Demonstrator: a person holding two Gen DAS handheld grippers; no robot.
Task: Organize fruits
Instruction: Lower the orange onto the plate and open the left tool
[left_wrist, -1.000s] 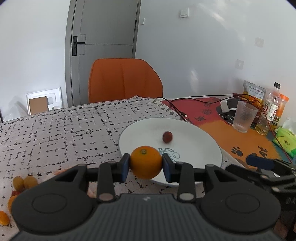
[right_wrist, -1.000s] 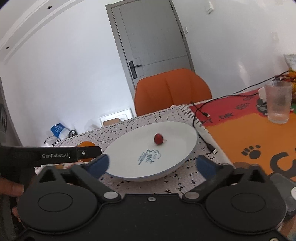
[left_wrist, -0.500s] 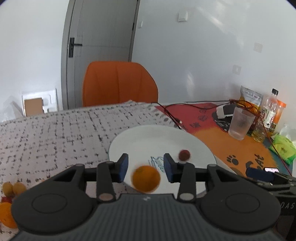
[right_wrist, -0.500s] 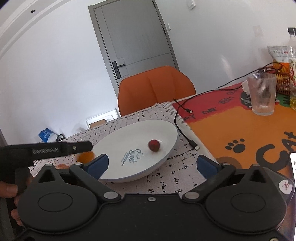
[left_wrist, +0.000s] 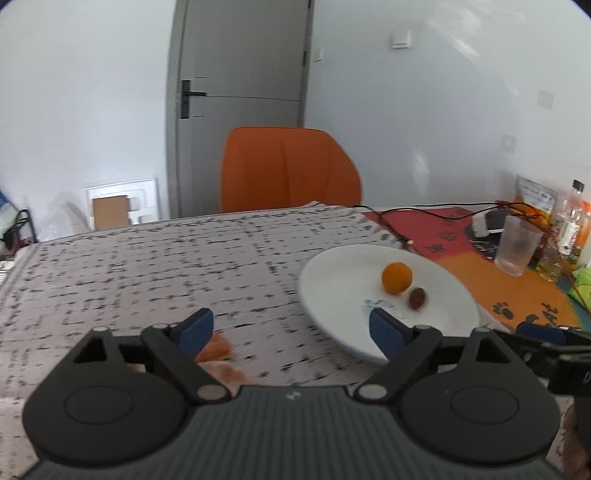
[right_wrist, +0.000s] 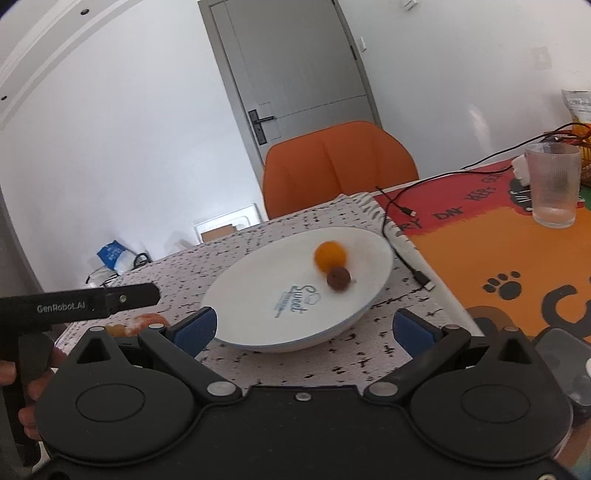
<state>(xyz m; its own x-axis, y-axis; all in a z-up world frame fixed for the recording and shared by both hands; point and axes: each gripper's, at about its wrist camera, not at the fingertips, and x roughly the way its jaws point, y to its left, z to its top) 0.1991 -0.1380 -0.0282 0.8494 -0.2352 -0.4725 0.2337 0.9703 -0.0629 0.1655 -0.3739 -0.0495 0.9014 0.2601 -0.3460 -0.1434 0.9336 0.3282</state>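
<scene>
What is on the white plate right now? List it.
On the white plate: an orange and a small dark red fruit, close together beside the printed "Sweet" logo. Whether they touch is unclear through blur.

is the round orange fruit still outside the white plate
No, the round orange fruit lies inside the white ceramic plate, right beside a small dark red fruit.

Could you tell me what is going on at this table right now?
A person with a gripper in each hand is sorting fruit onto a white plate. An orange and a small dark red fruit lie on it. The left gripper is opening with nothing between its fingers. The right gripper is open and empty. More fruit waits on the tablecloth.
</scene>
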